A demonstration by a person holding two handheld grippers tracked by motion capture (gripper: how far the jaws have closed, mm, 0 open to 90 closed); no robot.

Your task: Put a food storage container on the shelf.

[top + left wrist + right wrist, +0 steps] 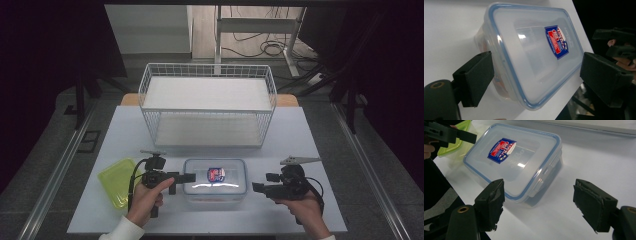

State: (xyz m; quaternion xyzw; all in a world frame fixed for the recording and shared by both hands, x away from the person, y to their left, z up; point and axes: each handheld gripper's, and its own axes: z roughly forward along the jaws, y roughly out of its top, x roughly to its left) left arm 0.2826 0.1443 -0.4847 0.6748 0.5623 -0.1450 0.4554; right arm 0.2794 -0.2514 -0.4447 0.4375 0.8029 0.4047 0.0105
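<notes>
With the clear lidded container [215, 180] as my reference, it sits on the counter [295, 135] just in front of the white wire basket [207, 105], lid on, red-and-blue sticker [215, 174] facing up. My left tongs [189, 177] are at its left end, spread wide open with the jaws on either side of that end, not clamping anything as far as I can see. My right tongs [258, 187] hover just off its right end, also wide open and holding nothing. A green lid [116, 181] lies on the counter left of the container, right beside my left hand [145, 197].
</notes>
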